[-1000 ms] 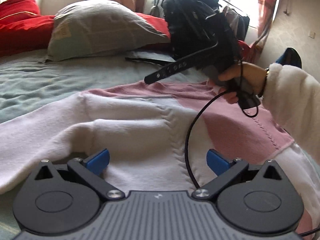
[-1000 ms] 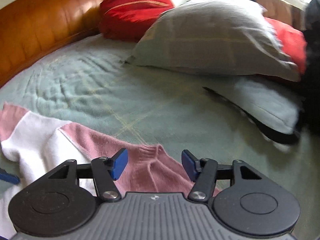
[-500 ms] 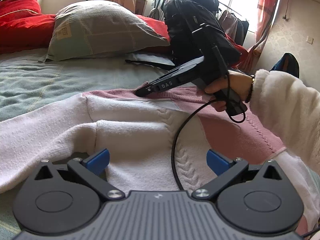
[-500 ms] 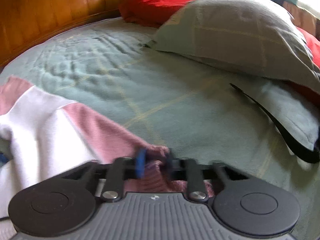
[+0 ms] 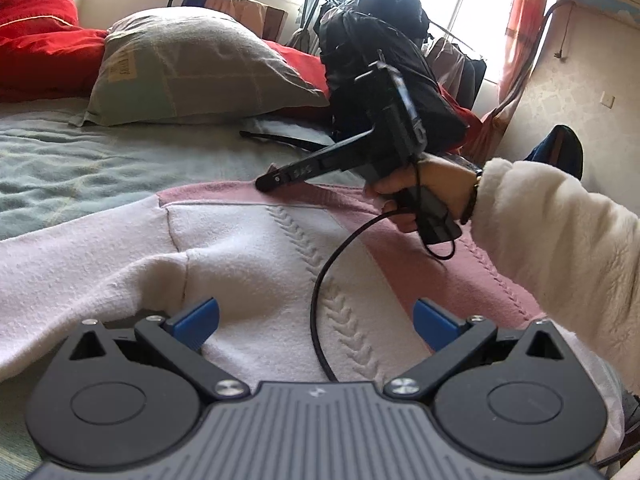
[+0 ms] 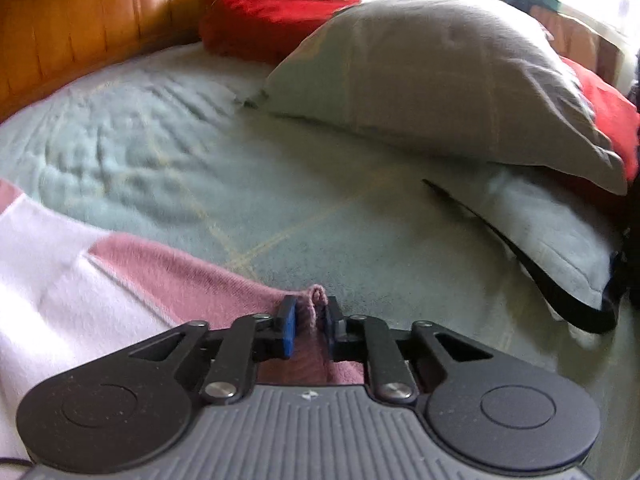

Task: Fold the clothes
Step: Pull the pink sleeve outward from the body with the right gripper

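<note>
A pink and white knitted sweater [image 5: 248,248] lies spread flat on the bed. My left gripper [image 5: 316,316] hovers low over its white part, jaws wide open, nothing between them. My right gripper [image 5: 266,182], held by a hand [image 5: 436,184] in a fluffy cream sleeve [image 5: 552,232], has its tip down at the sweater's far pink edge. In the right wrist view the right gripper [image 6: 310,316] has a bunched fold of the pink sweater [image 6: 180,280] pinched between its blue pads; the jaws are opening slightly with the fold still between them.
A green blanket [image 5: 80,164] covers the bed. Grey pillow [image 5: 192,68], red pillows [image 5: 40,48] and a black bag [image 5: 384,80] sit beyond the sweater. A black strap [image 6: 540,256] lies by a pale cushion. A wooden headboard [image 6: 80,32] bounds the far side. A cable [image 5: 320,280] crosses the sweater.
The right gripper dipped down to the sweater's pink edge and its jaws went from open to closed on a fold of it. The left gripper stayed in place, open.
</note>
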Action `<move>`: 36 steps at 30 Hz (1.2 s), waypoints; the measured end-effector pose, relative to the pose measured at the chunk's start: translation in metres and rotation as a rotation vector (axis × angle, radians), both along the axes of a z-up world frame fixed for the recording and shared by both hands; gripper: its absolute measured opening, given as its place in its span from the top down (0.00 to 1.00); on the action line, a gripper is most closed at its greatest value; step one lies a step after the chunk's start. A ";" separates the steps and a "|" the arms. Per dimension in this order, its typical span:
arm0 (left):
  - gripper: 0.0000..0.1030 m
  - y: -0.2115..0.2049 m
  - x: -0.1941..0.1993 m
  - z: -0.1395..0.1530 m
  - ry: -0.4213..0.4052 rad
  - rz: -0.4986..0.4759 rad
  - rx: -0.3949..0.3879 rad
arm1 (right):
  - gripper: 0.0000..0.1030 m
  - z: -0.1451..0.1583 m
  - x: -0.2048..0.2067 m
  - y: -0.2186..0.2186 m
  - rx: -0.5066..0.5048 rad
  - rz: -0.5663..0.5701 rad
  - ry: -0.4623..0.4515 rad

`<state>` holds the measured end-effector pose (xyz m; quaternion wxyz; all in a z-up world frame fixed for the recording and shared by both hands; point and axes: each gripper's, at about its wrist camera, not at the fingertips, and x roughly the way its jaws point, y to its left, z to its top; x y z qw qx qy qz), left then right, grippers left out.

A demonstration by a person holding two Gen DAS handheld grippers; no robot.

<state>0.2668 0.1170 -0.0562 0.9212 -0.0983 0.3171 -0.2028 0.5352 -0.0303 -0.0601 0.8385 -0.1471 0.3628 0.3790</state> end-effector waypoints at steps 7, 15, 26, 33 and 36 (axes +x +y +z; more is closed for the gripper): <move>0.01 0.003 -0.001 0.001 -0.009 -0.010 -0.026 | 0.62 0.041 -0.006 -0.050 -0.016 -0.079 -0.069; 0.01 0.000 0.001 -0.001 0.000 -0.016 -0.010 | 0.46 0.006 -0.003 -0.096 -0.092 -0.109 0.021; 0.01 -0.003 0.004 -0.006 0.020 -0.009 0.014 | 0.91 0.001 -0.027 -0.089 -0.080 -0.090 -0.085; 0.01 -0.003 0.004 -0.007 0.026 -0.006 0.018 | 0.90 0.000 -0.009 -0.086 -0.065 -0.198 -0.061; 0.01 -0.003 0.004 -0.007 0.028 -0.006 0.018 | 0.82 0.005 -0.013 -0.088 -0.038 -0.217 -0.051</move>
